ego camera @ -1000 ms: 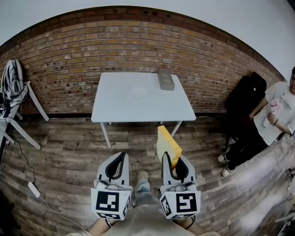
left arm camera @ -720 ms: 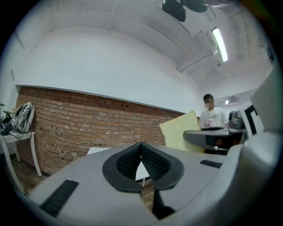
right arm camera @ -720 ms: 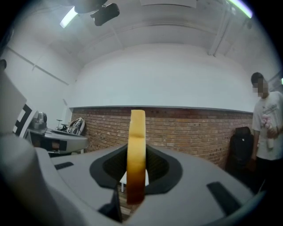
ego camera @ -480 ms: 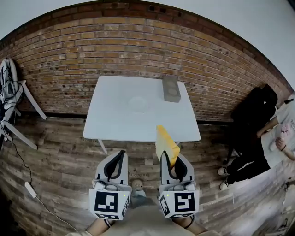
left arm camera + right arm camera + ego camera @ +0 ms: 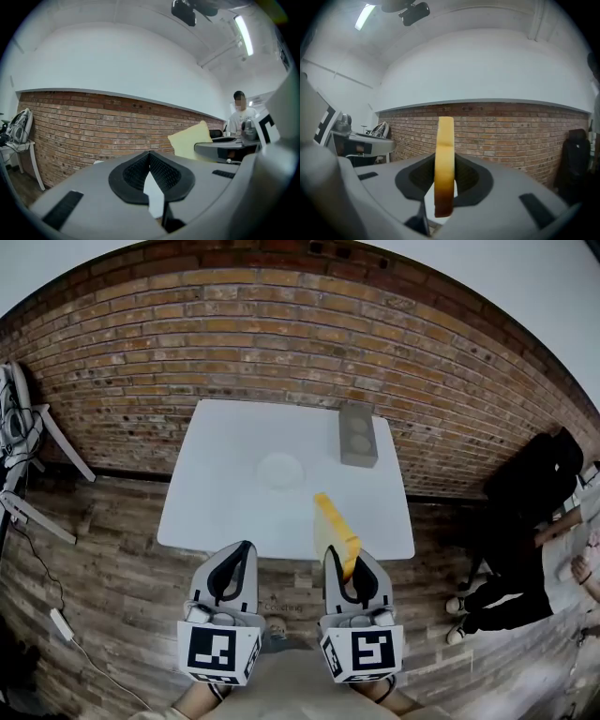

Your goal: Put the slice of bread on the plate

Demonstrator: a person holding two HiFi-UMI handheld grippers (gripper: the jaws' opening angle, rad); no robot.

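Carry step: upright yellow bread slice (image 5: 334, 531) clamped in right claw (image 5: 349, 568); left claw (image 5: 242, 554) closed, empty. Next: lower flat onto round white plate (image 5: 280, 470).

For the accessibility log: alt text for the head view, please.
The right tongs hold a yellow bread slice upright before a white table bearing a plate and a grey block; the left tongs are shut, empty.

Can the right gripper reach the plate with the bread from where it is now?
Probably not yet. The right gripper, shut on the slice of bread, is about at the table's near edge, and the plate lies mid-table. The way looks free: the toaster stands to the right.
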